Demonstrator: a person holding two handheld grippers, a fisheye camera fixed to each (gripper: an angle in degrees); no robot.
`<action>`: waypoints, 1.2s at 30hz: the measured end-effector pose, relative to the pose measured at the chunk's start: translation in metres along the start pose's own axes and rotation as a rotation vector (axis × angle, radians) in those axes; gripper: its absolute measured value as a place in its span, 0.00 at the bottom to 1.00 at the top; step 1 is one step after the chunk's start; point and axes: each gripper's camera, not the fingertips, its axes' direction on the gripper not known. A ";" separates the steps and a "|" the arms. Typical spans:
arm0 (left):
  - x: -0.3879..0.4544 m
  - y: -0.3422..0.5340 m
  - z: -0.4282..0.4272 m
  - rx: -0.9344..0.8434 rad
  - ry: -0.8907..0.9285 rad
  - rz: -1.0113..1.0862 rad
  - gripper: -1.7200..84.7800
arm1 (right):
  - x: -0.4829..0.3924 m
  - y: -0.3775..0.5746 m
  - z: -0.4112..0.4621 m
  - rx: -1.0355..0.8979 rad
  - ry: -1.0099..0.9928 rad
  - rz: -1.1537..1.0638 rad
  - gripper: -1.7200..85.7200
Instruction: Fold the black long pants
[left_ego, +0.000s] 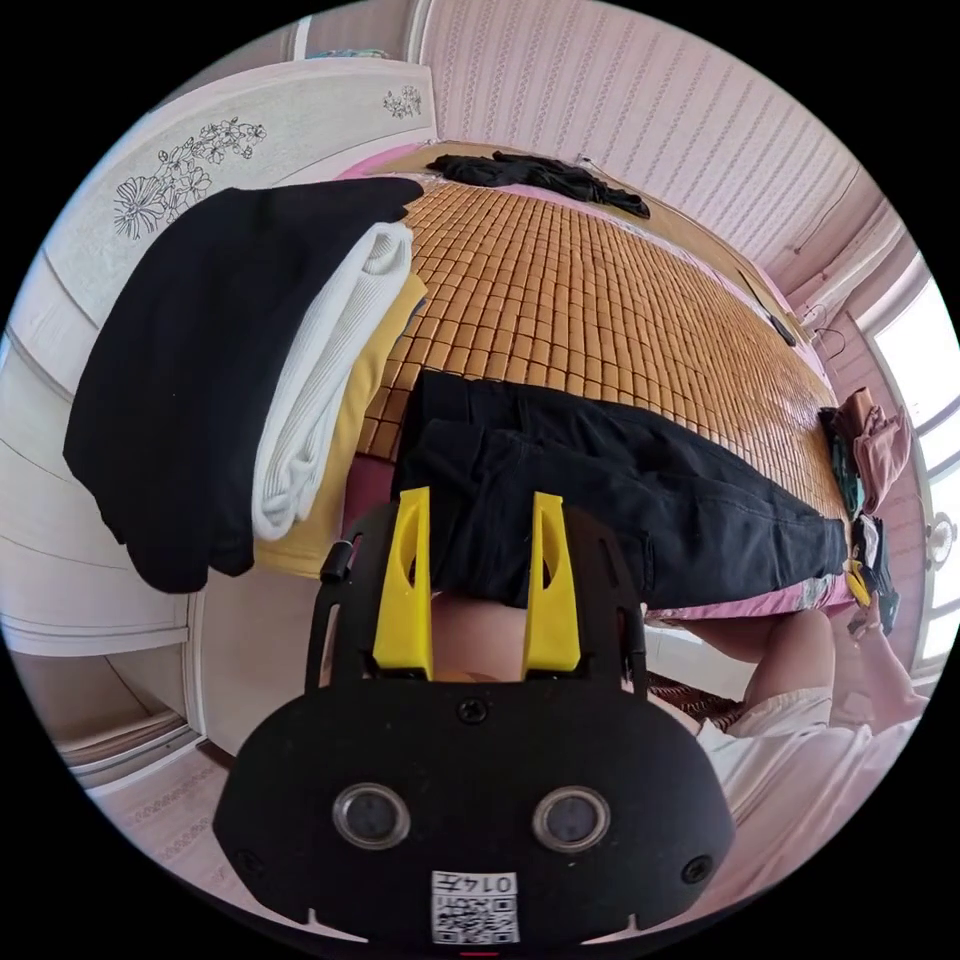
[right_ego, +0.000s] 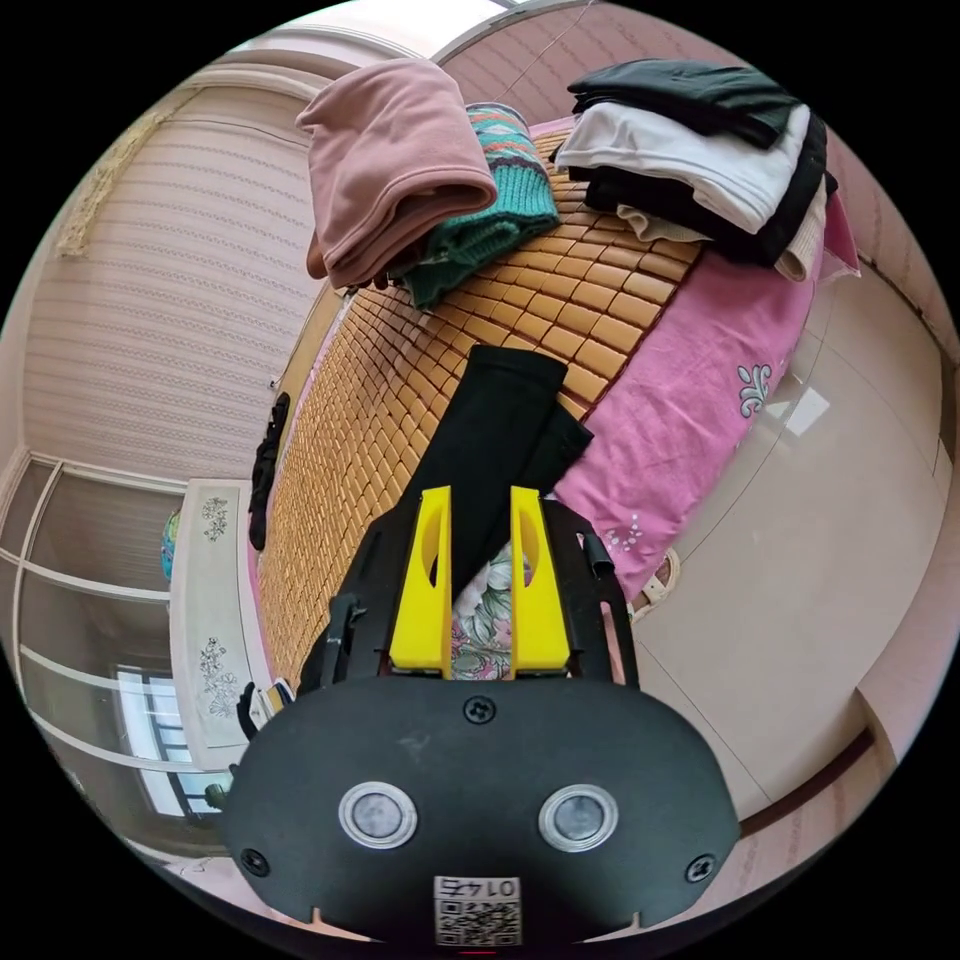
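Black pants (left_ego: 640, 480) — tan-checked mat (left_ego: 600, 300) — pink sheet (right_ego: 690, 390), yellow fingers (left_ego: 410, 580).

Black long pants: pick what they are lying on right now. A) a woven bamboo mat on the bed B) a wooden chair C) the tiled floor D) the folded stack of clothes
A: the black long pants lie stretched flat along the edge of the bamboo mat that covers the bed, apart from the folded stack beside them.
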 end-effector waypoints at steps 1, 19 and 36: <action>0.000 -0.002 0.004 -0.008 -0.004 -0.011 0.19 | -0.002 -0.002 0.007 -0.016 0.042 0.006 0.12; 0.025 -0.014 0.017 -0.108 0.025 0.062 0.05 | 0.000 -0.010 0.017 -0.088 -0.083 0.006 0.02; 0.034 -0.052 -0.100 0.253 0.175 0.106 0.03 | -0.072 -0.002 -0.043 0.068 -0.286 -0.370 0.02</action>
